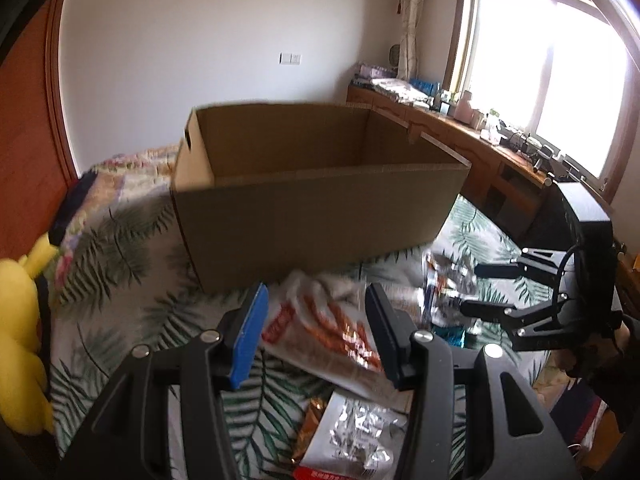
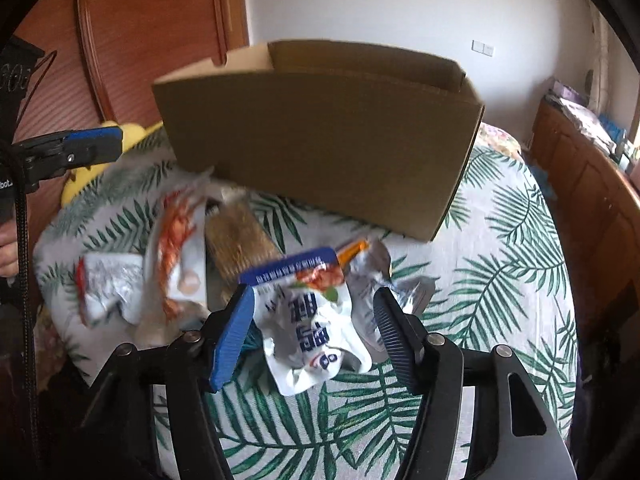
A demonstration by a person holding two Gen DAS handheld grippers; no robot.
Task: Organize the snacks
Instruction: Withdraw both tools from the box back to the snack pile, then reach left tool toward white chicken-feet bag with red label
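On the leaf-patterned white and green bedspread [image 2: 500,240], at 12 o'clock from both of my cameras, stands the open-topped brown cardboard box [image 1: 312,208], upright; its interior shows only bare walls as far as I can see into it. Between the box and my tools lies the loose pile of snack packets. My left gripper [image 1: 316,332] hangs over the white packet with orange-red print [image 1: 324,332]; its jaws stand spread, one blue-padded finger at 9 o'clock and one dark finger at 3 o'clock of that packet, and I see no pad pressing on it. Below it, toward 6 o'clock, lies a crinkled silver foil packet with a red strip [image 1: 356,440], partly under the orange-red one. My right gripper [image 2: 316,336] frames the white pouch with a blue top band and blue lettering [image 2: 308,320]; the jaws stand apart on either side of the pouch, and whether the blue pad at 9 o'clock touches its edge I cannot tell through the blur. At 10 o'clock of that pouch lies a tan rectangular packet [image 2: 240,240], and behind the pouch, toward 2 o'clock, a crumpled silver wrapper [image 2: 372,272]. At 9 o'clock in the left view sits a yellow plush toy [image 1: 20,320] at the bed's edge. At 2 o'clock in the same view, a wooden desk [image 1: 460,132] runs under the bright window [image 1: 552,72].
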